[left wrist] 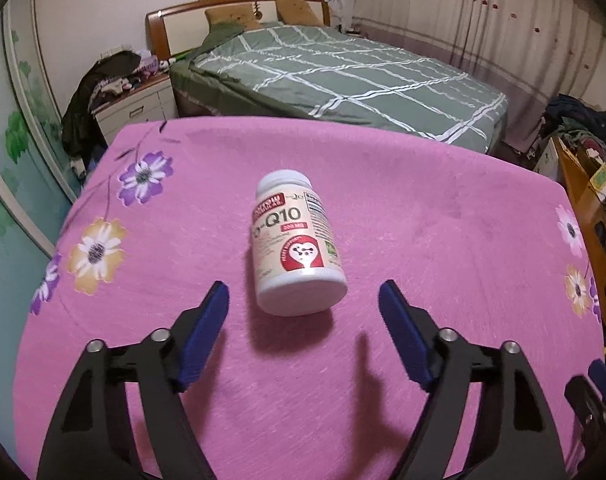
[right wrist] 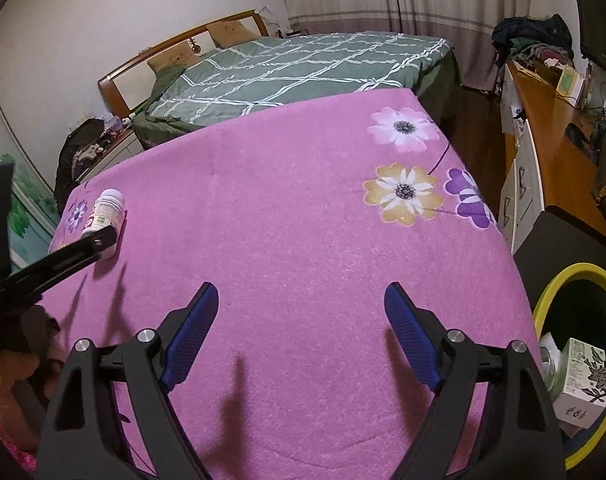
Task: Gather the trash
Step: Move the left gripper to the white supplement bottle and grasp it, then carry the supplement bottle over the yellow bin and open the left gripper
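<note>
Pickup step: the white plastic supplement bottle with the red label (left wrist: 297,246) lies on its side mid-way across the pink flowered tablecloth (left wrist: 443,240). The left gripper (left wrist: 303,300) is just short of it, jaws apart, holding nothing (the right gripper (right wrist: 301,300) is also wide and empty). Next: slide forward, straddle the bottle, squeeze, carry it to the yellow-rimmed bin (right wrist: 559,280) at the right.

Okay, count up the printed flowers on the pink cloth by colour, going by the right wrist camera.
White-pink flowers: 1
Tan flowers: 1
Purple flowers: 2
Total: 4
</note>
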Action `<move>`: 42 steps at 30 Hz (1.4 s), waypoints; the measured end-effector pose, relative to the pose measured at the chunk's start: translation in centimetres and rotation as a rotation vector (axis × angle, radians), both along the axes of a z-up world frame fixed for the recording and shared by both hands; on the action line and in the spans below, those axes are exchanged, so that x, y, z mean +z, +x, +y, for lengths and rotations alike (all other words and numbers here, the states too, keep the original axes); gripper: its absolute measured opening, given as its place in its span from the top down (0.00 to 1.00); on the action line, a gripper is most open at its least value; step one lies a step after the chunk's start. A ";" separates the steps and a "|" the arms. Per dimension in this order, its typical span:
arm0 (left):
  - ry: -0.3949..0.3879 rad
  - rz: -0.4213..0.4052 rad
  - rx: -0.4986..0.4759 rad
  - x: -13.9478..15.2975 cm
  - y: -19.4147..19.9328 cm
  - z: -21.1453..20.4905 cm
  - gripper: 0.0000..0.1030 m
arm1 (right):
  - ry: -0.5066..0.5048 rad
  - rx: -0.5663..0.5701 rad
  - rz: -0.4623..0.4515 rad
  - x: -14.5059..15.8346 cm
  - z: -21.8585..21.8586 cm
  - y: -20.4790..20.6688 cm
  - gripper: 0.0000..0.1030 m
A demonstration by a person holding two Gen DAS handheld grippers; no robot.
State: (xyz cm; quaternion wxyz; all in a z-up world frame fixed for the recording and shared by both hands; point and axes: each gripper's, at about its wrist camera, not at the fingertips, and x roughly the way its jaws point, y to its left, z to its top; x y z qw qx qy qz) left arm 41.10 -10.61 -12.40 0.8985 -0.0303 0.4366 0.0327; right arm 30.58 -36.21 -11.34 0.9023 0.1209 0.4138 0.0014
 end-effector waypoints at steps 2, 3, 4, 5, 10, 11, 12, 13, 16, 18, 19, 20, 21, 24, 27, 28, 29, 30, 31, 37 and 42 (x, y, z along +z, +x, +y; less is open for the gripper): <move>-0.006 -0.006 0.008 -0.2 0.3 0.1 0.34 | 0.004 0.001 0.001 0.0 -0.1 0.0 0.22; -0.002 -0.013 0.009 -0.3 0.4 0.0 0.35 | 0.006 0.002 0.003 0.0 -0.1 0.0 0.22; -0.001 -0.016 0.010 -0.4 0.6 0.0 0.39 | 0.007 0.003 0.004 0.0 -0.1 0.0 0.22; -0.001 -0.019 0.010 -0.4 0.7 0.0 0.42 | 0.008 0.004 0.005 0.0 -0.1 0.0 0.22; 0.012 -0.026 0.004 -0.7 1.5 -0.1 0.51 | 0.006 0.028 0.018 -0.3 0.3 0.0 0.22; 0.014 -0.029 0.002 -0.7 1.6 -0.1 0.51 | 0.005 0.030 0.018 -0.3 0.4 0.0 0.22; 0.018 -0.031 0.000 -0.7 1.6 -0.1 0.51 | 0.004 0.031 0.019 -0.3 0.5 -0.1 0.22; 0.021 -0.033 -0.003 -0.7 1.5 0.0 0.52 | 0.004 0.034 0.020 -0.3 0.5 0.0 0.22; 0.037 -0.029 -0.020 -0.7 1.6 -0.1 0.52 | 0.003 0.041 0.024 -0.4 0.7 0.0 0.22; 0.032 -0.029 -0.032 -0.5 1.4 0.0 0.52 | 0.000 0.041 0.026 -0.5 0.7 0.0 0.22; 0.033 -0.032 -0.041 -0.3 1.2 0.1 0.52 | -0.001 0.041 0.028 -0.5 0.7 0.0 0.22; 0.037 -0.038 -0.050 -0.1 0.8 0.2 0.52 | 0.001 0.040 0.028 -0.5 0.7 0.0 0.22; 0.039 -0.044 -0.060 0.3 0.4 0.2 0.52 | 0.003 0.039 0.029 -0.5 0.6 0.0 0.22; 0.042 -0.058 -0.088 1.2 -1.1 0.4 0.52 | 0.010 0.029 0.025 -0.3 0.3 0.0 0.22; 0.050 -0.078 -0.127 2.7 -3.3 0.4 0.53 | 0.013 0.025 0.023 -0.3 0.0 0.0 0.22; 0.050 -0.082 -0.137 3.0 -3.9 0.3 0.53 | 0.013 0.024 0.024 -0.3 0.0 0.0 0.22; 0.049 -0.085 -0.150 3.4 -4.7 0.3 0.53 | 0.013 0.024 0.024 -0.3 0.0 0.0 0.22; 0.048 -0.088 -0.161 3.7 -5.4 0.3 0.53 | 0.010 0.024 0.025 -0.3 0.0 0.0 0.22; 0.048 -0.090 -0.168 4.0 -6.0 0.2 0.53 | 0.007 0.023 0.025 -0.3 0.0 -0.1 0.22; 0.028 -0.104 -0.213 5.7 -9.4 0.1 0.54 | -0.003 0.013 0.031 -0.4 -0.1 0.1 0.22; 0.030 -0.116 -0.255 6.2 -12.0 -0.4 0.54 | -0.024 0.004 0.016 0.0 -0.3 -0.1 0.22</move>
